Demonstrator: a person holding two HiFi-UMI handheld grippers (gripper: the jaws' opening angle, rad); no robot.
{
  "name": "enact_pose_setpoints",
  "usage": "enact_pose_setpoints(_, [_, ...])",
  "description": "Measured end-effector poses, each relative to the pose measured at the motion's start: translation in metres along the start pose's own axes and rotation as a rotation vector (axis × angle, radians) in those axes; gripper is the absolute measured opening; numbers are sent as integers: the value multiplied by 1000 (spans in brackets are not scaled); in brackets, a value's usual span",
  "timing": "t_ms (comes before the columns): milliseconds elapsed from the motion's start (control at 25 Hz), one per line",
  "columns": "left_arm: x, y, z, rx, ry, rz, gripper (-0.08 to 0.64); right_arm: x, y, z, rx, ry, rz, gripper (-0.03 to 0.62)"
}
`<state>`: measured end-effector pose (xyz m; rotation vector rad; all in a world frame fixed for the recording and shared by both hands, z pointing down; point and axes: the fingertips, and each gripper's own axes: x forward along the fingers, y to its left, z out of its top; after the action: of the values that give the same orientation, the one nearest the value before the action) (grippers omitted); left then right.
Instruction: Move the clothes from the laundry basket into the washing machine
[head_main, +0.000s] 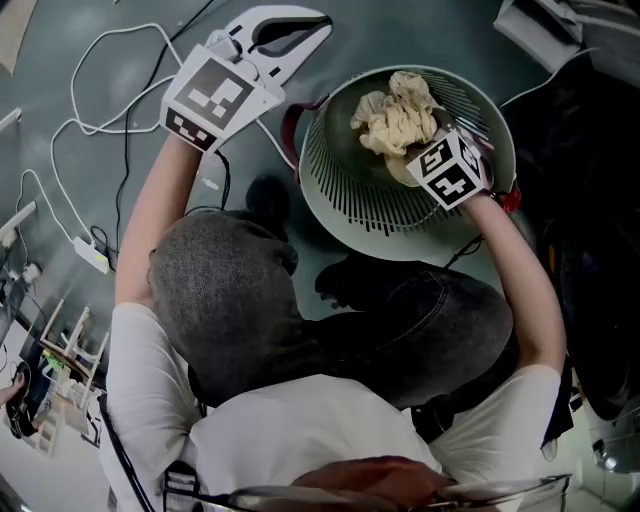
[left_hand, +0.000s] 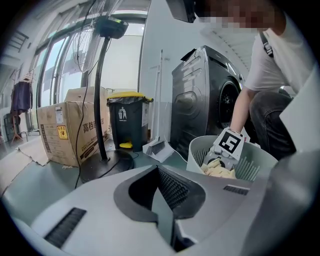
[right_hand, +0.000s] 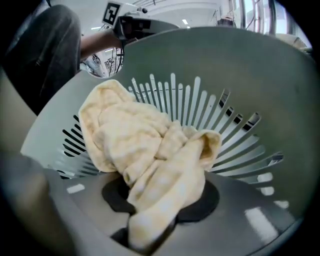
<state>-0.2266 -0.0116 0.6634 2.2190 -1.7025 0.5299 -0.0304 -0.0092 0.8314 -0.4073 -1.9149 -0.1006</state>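
Laundry transfer seen from the head view and both gripper views. One round, pale-green laundry basket (head_main: 345, 195) with slotted walls stands on the grey floor (head_main: 120, 30) in front of the crouching person (head_main: 300, 400). One cream cloth (head_main: 398, 115) is the only garment seen in it, bunched against the slotted wall on the side away from the person, inside the rim; whether it touches the basket's bottom cannot be told. Two grippers are shown. The right gripper (head_main: 425, 148) reaches down into the basket, and its jaws are clamped on a fold of the cream cloth, which spills out from between them in the right gripper view. The left gripper (head_main: 310, 25) is held outside the basket, just beside its rim on the left; its jaws are together and nothing is between them. One dark washing machine (left_hand: 200, 100) with a round front door stands just behind the basket in the left gripper view. Beside the machine stand one dustpan (left_hand: 157, 147) and one dark waste bin (left_hand: 127, 120) with a yellow lid. Further left are one black fan stand (left_hand: 102, 100) on a round base and one cardboard box (left_hand: 70, 130). White and black cables (head_main: 100, 100) trail over the floor in the head view, with one white power strip (head_main: 90, 255) among them.
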Motion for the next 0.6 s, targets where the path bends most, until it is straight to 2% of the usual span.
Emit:
enact_pose_setpoints(160, [-3,1,16,38,7,-7,6,-35,3,14,0,-64,-9,176])
enact_pose_setpoints(360, [-4,3,53,103,0,-21,6,-83,0,27,3,-142,-37,176])
enact_pose_setpoints(600, [-13,13,99,108,-58,-52,6,-125,4,55,0,-201,-53,176])
